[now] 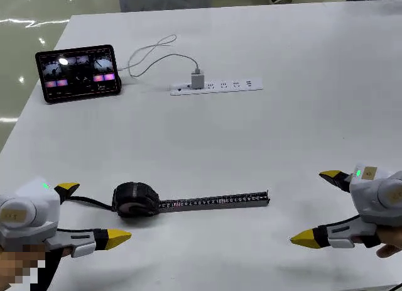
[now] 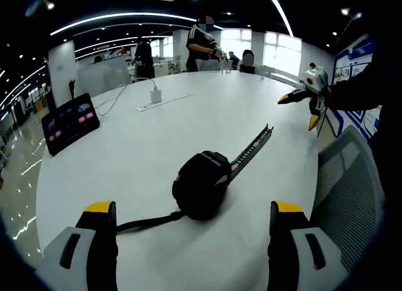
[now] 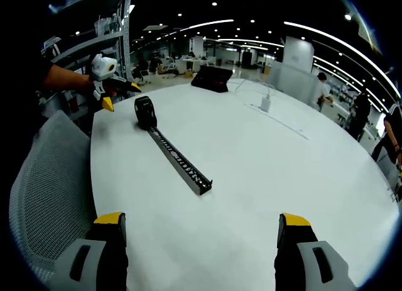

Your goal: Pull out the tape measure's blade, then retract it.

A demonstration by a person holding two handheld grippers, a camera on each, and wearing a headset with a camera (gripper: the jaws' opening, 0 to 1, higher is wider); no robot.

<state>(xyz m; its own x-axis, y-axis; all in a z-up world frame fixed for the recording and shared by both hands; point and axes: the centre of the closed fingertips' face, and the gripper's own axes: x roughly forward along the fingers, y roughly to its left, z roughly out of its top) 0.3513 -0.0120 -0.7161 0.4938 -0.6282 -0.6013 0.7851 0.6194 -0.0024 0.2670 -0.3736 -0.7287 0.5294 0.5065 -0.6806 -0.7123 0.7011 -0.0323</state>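
Tape measure (image 1: 135, 200) is lying on the near part of a big white tabletop (image 1: 282, 134). It's a black case with the blade (image 1: 213, 201) already pulled partway out, flat on the surface and running off to the right in the head view.

A grey mesh chair (image 2: 345, 178) sits at the tabletop's edge in the left gripper view. At the far left of the tabletop a dark tablet (image 1: 78, 72) stands propped up with its screen lit. To its right is a white power strip (image 1: 217, 86) with a white charger (image 1: 197, 81) plugged into it and a thin white cable (image 1: 151, 55) looping back toward the tablet.

The left gripper (image 1: 100, 210) is just left of the case with its yellow-tipped jaws wide apart and nothing between them. The right gripper (image 1: 308, 207) is also spread wide and holding nothing, off to the right and well apart from the blade's hooked end.

A thin black strap (image 1: 94, 203) trails from the case toward the left gripper.
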